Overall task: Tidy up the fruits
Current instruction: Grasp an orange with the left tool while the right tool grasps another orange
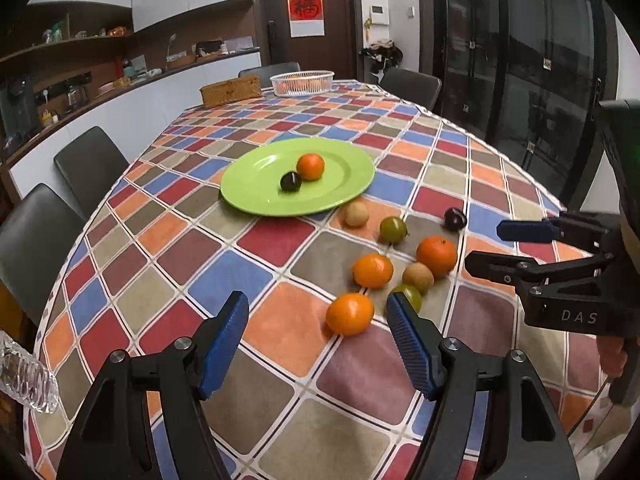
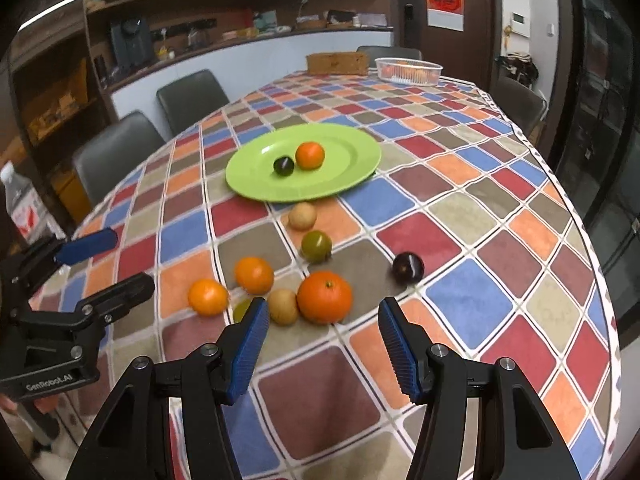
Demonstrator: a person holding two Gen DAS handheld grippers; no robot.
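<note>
While hovering over checkered tablecloth (image 1: 280, 240), spreading fingers wide on left gripper (image 1: 318, 334) and right gripper (image 2: 324, 336), gripping nothing, facing loose tangerines (image 2: 325, 297) before green plate (image 2: 256, 184).

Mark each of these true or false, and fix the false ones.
1. The green plate holds two fruits. True: an orange and a dark plum.
2. Both hand-held grippers are shut on fruit. False: the left hand-held gripper and right hand-held gripper are open, holding nothing.
3. Three oranges lie on the tablecloth. True.
4. The white basket sits beside the plate. False: it is at the far end.
</note>
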